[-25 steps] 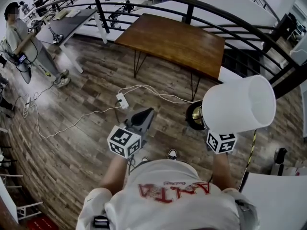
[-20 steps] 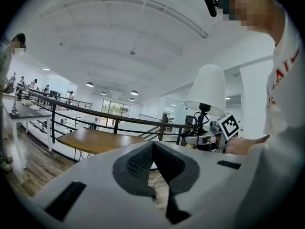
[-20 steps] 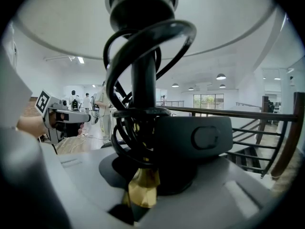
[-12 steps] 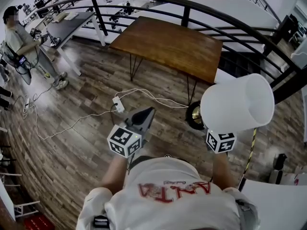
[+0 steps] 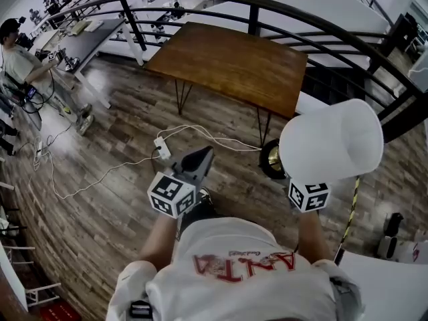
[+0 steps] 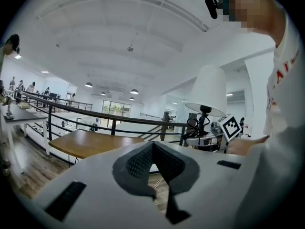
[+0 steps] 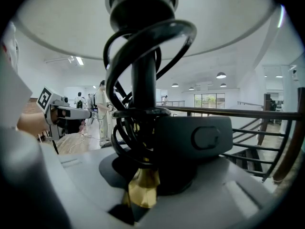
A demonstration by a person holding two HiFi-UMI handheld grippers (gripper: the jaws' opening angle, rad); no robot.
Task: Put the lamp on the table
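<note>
The lamp has a white shade (image 5: 331, 142) and a round dark base with a gold rim (image 5: 271, 159). It hangs above the wooden floor at the right of the head view. My right gripper (image 7: 142, 194) is shut on its gold and black stem, with black cord coiled around the stem (image 7: 143, 80). The shade hides those jaws from above; only the marker cube (image 5: 308, 196) shows. My left gripper (image 5: 199, 156) is held out to the left, shut and empty. The lamp (image 6: 208, 92) also shows in the left gripper view. The brown wooden table (image 5: 227, 62) stands ahead, bare.
A black curved railing (image 5: 267, 9) runs behind the table. A white power strip with cables (image 5: 162, 149) lies on the floor in front of it. A person (image 5: 17, 59) stands far left beside a grey table (image 5: 87, 35). A white surface (image 5: 388, 279) sits at bottom right.
The wooden table has drawn slightly nearer and lower in the head view. Both grippers keep their places and the lamp stays held.
</note>
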